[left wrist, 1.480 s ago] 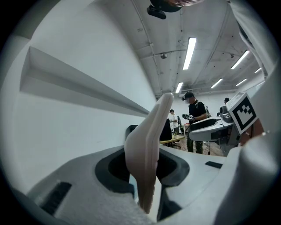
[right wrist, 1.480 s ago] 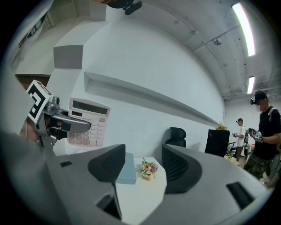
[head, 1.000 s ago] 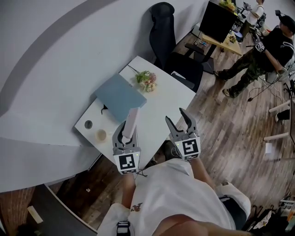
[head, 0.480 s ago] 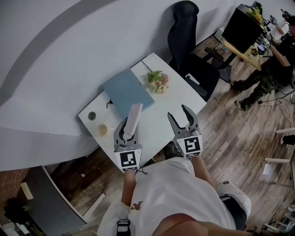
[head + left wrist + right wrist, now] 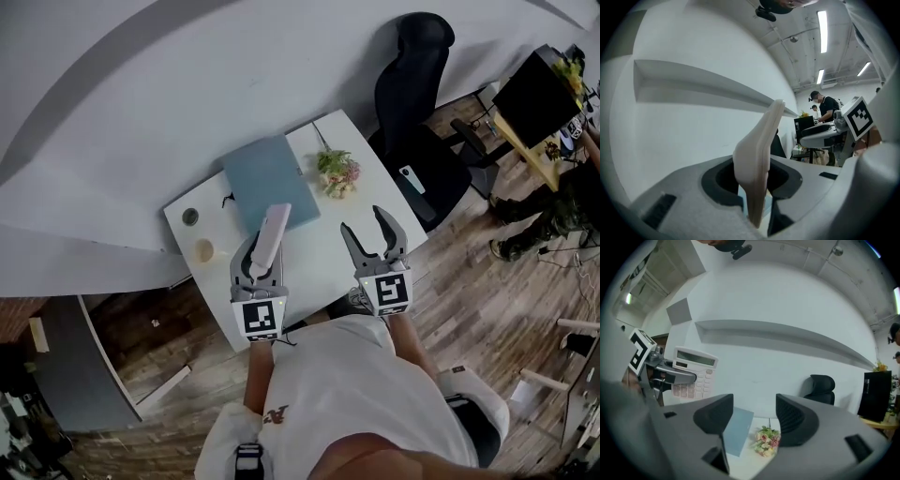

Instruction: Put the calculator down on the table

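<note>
Left gripper [image 5: 263, 259] is clamped on the calculator [image 5: 270, 236], jaws narrowly apart with the pads pressing its two flat faces; in the left gripper view the calculator [image 5: 758, 154] stands on edge between the jaws of the left gripper [image 5: 753, 182]. It is held in the air over the near part of the white table [image 5: 314, 246], not resting on it, its far end over the near corner of a blue-grey flat folder or closed laptop [image 5: 266, 176]. Right gripper view shows the calculator [image 5: 695, 373] face-on, display at top, keys below. Right gripper [image 5: 365, 228] is wide open, jaws just been opening, nothing between them, hovering beside the left one over the table's near edge. Small flower bunch [image 5: 338, 173] lies beyond it. Two small round things [image 5: 197, 233] sit at the table's left end. Black office chair [image 5: 421, 103] stands at the far right side.
</note>
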Demonstrator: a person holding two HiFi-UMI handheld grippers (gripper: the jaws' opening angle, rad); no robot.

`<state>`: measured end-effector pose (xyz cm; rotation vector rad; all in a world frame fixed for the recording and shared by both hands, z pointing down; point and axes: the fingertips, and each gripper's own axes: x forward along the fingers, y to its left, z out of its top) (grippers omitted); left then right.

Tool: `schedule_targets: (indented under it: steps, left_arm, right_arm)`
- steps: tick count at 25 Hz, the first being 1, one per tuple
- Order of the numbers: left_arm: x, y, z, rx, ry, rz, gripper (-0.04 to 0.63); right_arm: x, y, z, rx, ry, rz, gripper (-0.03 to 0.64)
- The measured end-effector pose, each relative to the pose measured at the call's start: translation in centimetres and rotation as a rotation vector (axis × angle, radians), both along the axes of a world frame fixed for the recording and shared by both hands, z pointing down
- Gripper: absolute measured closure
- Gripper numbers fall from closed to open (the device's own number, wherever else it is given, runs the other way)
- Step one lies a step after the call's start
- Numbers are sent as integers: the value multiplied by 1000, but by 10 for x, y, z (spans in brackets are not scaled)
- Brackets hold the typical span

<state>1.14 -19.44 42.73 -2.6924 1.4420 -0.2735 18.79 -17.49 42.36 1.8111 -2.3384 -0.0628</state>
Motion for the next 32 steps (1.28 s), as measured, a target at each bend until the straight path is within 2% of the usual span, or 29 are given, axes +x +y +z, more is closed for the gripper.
schedule_targets:
  steps: [9,17,23,32]
  left_arm:
    - [8,-11,6,-35,-17,-150,477]
    - [1,-4,27,-116,3,-260,477]
    - [0,4,56,-201,23,-264,477]
    - [5,16,100,-334,83,-244,477]
  right_arm:
    - [10,-37,10,-32,-19,-157,314]
    - [1,-48,28,-86,-38,-289,313]
    - [-8,-45,46,-110,-34,-354,313]
    - [-11,-32,77,-188,-23,-396,313]
